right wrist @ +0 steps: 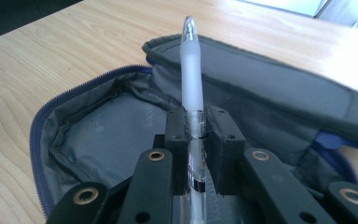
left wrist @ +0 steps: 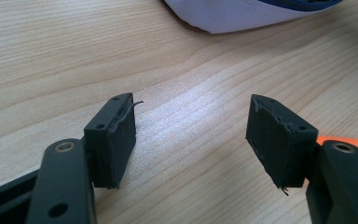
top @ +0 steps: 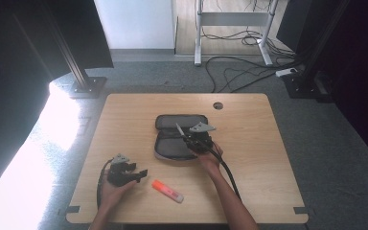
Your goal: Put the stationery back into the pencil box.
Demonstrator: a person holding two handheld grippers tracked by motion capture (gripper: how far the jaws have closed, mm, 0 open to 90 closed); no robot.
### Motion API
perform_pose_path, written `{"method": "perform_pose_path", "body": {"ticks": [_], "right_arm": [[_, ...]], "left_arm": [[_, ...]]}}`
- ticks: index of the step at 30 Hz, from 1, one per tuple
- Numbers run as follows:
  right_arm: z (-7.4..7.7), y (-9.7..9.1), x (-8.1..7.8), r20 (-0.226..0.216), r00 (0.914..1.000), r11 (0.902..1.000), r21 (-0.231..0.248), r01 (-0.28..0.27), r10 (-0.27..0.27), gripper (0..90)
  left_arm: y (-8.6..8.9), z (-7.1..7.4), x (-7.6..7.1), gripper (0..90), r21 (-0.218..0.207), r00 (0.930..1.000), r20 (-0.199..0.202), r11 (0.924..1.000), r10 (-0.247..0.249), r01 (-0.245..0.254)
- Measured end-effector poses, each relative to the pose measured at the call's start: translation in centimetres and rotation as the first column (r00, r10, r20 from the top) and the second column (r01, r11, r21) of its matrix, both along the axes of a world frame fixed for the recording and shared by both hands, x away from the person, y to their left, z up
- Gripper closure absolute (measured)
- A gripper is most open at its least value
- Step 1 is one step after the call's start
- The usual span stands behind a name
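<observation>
A dark grey zip pencil case lies open in the middle of the table, its grey lining facing up. My right gripper hovers over the case's near half, shut on a translucent white pen whose tip points up and away over the case. My left gripper rests at the table's front left, open with nothing between its pads. An orange highlighter lies on the wood just to its right; its orange end peeks past the right jaw in the left gripper view.
A round cable hole sits near the table's far edge. Beyond it, cables trail over the floor around a white desk frame. Black stands flank the table at the far corners.
</observation>
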State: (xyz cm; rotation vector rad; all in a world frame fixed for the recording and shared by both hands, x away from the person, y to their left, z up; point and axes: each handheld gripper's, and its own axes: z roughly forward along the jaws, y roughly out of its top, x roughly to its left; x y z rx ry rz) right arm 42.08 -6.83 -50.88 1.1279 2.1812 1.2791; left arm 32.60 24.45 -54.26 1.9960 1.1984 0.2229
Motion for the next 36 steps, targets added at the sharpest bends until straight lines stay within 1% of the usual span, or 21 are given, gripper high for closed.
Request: {"method": "perform_pose_path", "body": {"ticks": [1,3,4,7,15,17,20,24,27,32,36], "right_arm": [[-0.2,0.1,0.1,-0.003,1.0,1.0,-0.001,0.001,-0.001,83.4],[-0.4,0.3,0.2,-0.009,1.0,1.0,0.001,-0.002,0.002,83.9],[-0.5,0.4,0.2,-0.009,0.9999,0.9999,-0.009,-0.005,0.005,84.2],[-0.8,0.8,0.2,-0.016,0.9998,0.9995,-0.026,-0.016,0.015,84.3],[-0.8,0.8,0.2,-0.02,0.9996,0.9994,-0.028,-0.021,0.02,83.8],[-0.8,0.8,0.3,-0.027,0.9994,0.9994,-0.028,-0.021,0.02,83.1],[-0.7,0.7,0.3,-0.025,0.9994,0.999,-0.038,-0.024,0.023,82.2],[0.0,0.0,0.3,-0.022,0.9994,0.9996,-0.012,-0.026,0.026,79.3],[0.5,-0.4,0.0,-0.028,0.9987,0.9988,0.025,-0.042,0.043,75.2],[1.3,-0.7,-1.1,-0.008,0.9978,0.9971,0.04,-0.065,0.065,70.1],[1.8,-0.9,-1.9,0.016,0.9974,0.9958,0.058,-0.071,0.07,66.9]], "left_arm": [[0.0,0.0,0.0,33.6,-0.001,1.0,0.0,1.0,0.0,0.0],[0.0,0.0,0.0,33.6,-0.003,1.0,0.0,1.0,0.001,-0.001],[0.0,0.0,0.0,33.6,-0.003,1.0,0.0,1.0,0.001,-0.001],[0.0,0.0,0.0,33.7,-0.003,1.0,0.001,1.0,0.001,-0.001],[0.0,0.0,0.0,33.7,-0.004,1.0,0.001,1.0,0.001,-0.001],[0.0,0.0,0.0,33.7,-0.003,1.0,0.002,1.0,0.001,-0.001],[0.1,0.0,0.0,33.7,-0.006,1.0,0.0,1.0,0.001,-0.001],[0.1,0.0,0.0,33.8,-0.007,1.0,0.0,1.0,0.002,-0.002],[0.0,-0.1,0.0,33.8,-0.005,1.0,0.003,1.0,0.004,-0.004],[0.0,-0.1,0.1,33.8,-0.006,1.0,0.004,1.0,0.005,-0.005],[0.0,-0.1,0.1,33.9,-0.005,1.0,0.005,1.0,0.006,-0.006]]}}
